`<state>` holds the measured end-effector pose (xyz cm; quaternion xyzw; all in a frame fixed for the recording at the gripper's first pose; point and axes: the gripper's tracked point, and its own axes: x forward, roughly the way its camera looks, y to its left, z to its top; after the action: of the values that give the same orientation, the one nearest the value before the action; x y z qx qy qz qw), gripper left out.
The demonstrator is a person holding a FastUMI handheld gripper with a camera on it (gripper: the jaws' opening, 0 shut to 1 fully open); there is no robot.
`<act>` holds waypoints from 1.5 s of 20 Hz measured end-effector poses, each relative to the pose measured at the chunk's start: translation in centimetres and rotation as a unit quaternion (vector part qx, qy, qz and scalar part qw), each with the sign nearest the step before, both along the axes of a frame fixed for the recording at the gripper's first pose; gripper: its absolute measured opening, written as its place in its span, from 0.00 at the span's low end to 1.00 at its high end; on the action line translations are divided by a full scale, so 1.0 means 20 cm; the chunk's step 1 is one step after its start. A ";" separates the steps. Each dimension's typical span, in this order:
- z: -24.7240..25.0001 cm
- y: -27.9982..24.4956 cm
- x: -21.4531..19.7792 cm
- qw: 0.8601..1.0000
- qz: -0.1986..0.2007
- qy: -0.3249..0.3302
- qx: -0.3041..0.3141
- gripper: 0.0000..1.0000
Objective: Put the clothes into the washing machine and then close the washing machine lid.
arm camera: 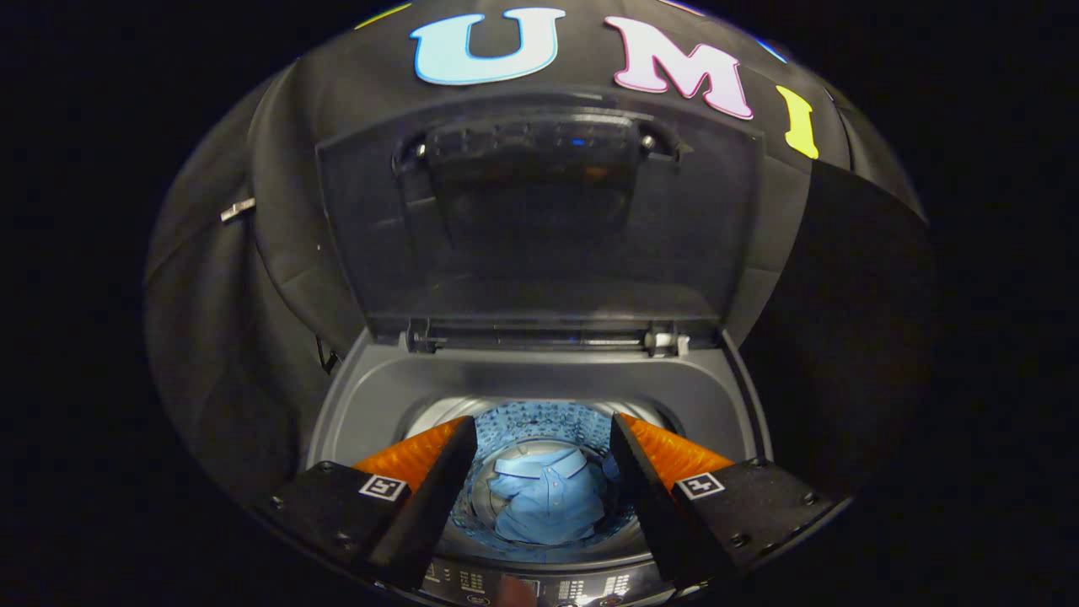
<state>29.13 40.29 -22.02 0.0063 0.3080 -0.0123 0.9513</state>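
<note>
Already the blue polo shirt (546,497) is lying in the washing machine drum (539,421), at twelve o'clock beyond the gripper (544,443), whose fingers are gaping, released. Risk: upright lid (539,219) slamming if pulled carelessly.

Blue shirt (546,497), grey washing machine (539,379)

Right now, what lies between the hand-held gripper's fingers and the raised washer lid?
In the gripper view, the open hand-held gripper frames the blue shirt in the drum; beyond it come the grey tub rim and the hinges, then the lid.
</note>
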 end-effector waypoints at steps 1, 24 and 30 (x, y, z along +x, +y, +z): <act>0.06 -0.02 0.00 1.000 -0.005 -0.007 0.003 1.00; 1.08 0.00 0.65 0.991 0.011 -0.134 0.023 1.00; 0.92 0.03 0.82 0.996 0.015 -0.089 0.002 1.00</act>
<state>45.57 40.91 -3.56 0.0047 0.2218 0.0034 0.9751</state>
